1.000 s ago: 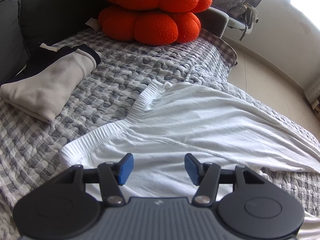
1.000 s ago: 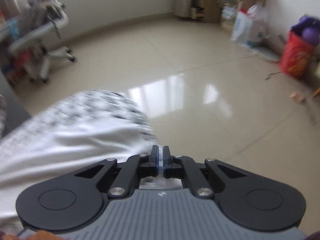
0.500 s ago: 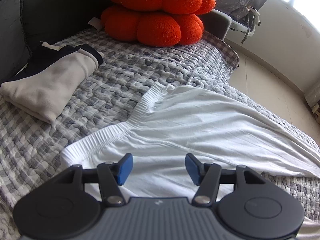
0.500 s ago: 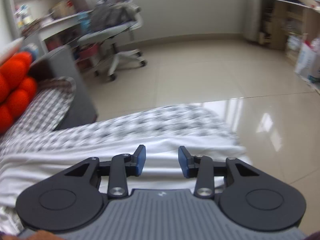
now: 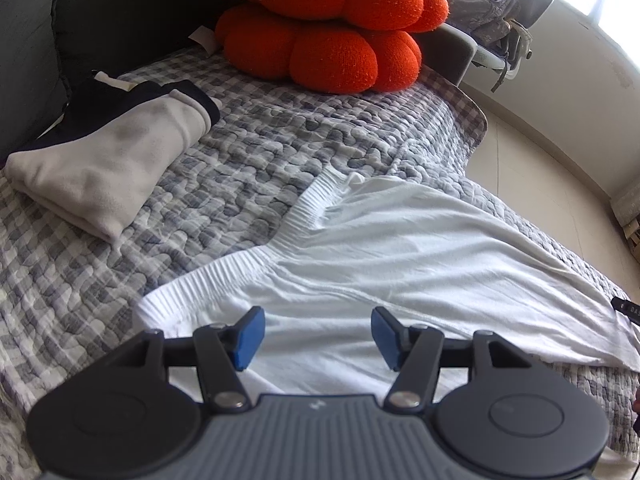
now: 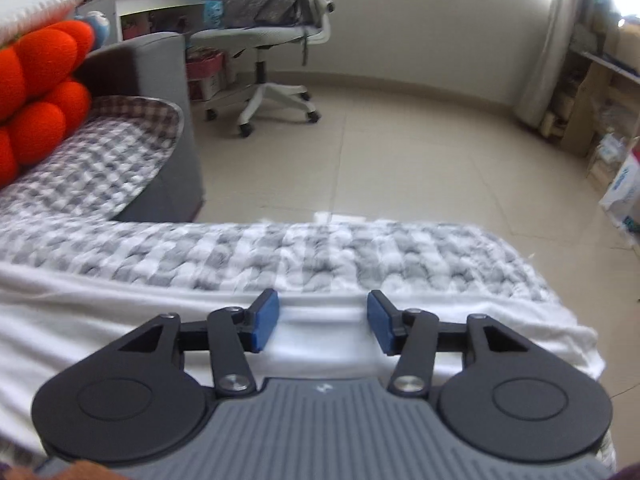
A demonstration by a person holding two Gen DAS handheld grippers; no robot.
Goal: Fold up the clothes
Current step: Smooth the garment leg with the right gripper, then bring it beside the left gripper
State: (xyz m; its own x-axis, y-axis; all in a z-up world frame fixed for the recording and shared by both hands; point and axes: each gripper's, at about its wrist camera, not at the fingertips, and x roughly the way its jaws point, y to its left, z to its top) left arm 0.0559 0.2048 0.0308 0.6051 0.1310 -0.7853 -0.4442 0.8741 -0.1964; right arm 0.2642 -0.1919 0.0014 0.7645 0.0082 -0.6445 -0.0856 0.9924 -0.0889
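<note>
A white garment (image 5: 400, 256) with a ribbed elastic waistband lies spread on the grey checked quilt (image 5: 248, 160). My left gripper (image 5: 316, 338) is open and empty, hovering just above the garment near its waistband end. My right gripper (image 6: 323, 322) is open and empty above the garment's other end (image 6: 100, 320), near the quilt's edge. A folded beige and black garment (image 5: 108, 164) lies on the quilt to the left.
Orange puffy cushions (image 5: 332, 28) sit at the back of the sofa. The sofa's dark backrest (image 5: 28, 52) is at the left. An office chair (image 6: 276, 60) with a bag stands on the tiled floor (image 6: 420, 168) beyond the quilt's edge.
My right gripper opened, letting go of the white garment, and swung from facing the floor to facing along the quilt edge. My left gripper stayed open and shifted slightly.
</note>
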